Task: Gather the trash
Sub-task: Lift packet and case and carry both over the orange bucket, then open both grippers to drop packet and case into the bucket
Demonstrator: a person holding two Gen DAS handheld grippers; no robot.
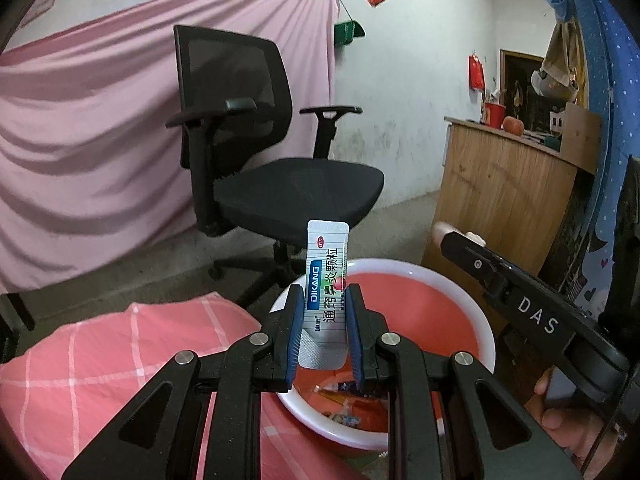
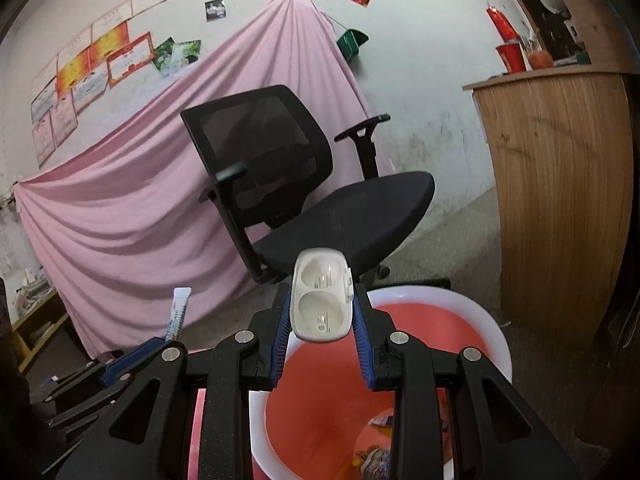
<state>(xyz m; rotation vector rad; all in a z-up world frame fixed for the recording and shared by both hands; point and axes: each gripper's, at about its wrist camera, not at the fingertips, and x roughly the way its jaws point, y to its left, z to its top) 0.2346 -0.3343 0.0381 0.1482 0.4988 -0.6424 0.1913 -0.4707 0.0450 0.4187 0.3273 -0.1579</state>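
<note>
A lived-in home room: beyond the claw stand a black mesh office chair (image 1: 256,136), a draped pink cloth (image 2: 132,216) (certificates (image 2: 80,76) above), and a wooden cabinet (image 2: 560,184).

Sachet (image 1: 325,300) in left claw (image 1: 323,332)

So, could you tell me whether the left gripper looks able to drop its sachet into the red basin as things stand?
Probably yes. The left gripper, jaws shut on the white printed foil sachet, hangs right over the white-rimmed red plastic basin, with nothing between them.
</note>
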